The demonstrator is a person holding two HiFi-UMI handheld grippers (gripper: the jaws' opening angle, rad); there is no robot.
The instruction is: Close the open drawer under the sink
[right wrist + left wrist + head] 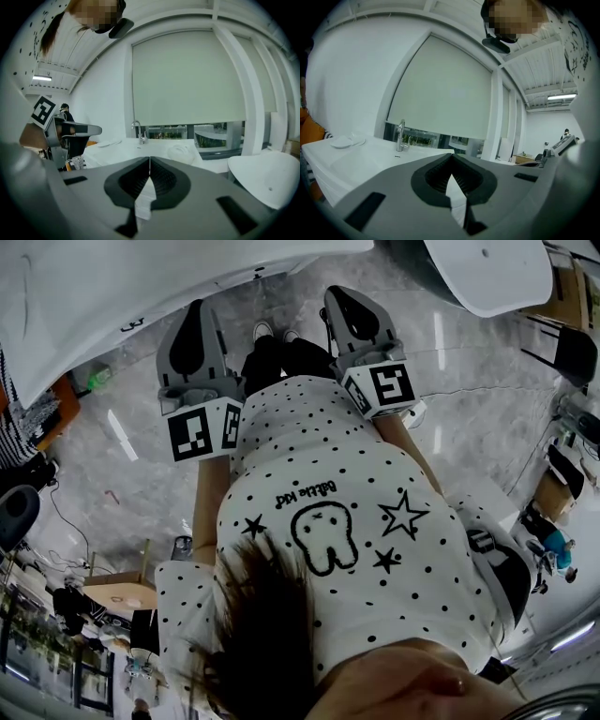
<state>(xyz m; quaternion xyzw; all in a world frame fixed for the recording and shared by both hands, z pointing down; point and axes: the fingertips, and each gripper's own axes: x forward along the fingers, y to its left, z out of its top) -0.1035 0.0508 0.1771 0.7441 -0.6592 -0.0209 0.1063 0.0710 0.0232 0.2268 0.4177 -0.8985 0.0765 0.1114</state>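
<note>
Left gripper: jaws pressed together at the tips, nothing between them; held in front of the person, aimed toward the sink counter.
Right gripper: jaws likewise together and empty; beside the left one, facing the same counter.
Sink counter: white, beyond both grippers, with a chrome faucet at its far edge and a shallow white dish at far left.
Drawer: under the counter, below what either gripper view takes in; its state cannot be told.
Window blind: pale, drawn down behind the faucet.
Round table: white, to the right of the counter.
Spotted shirt: fills the head view, grippers at its far side.
</note>
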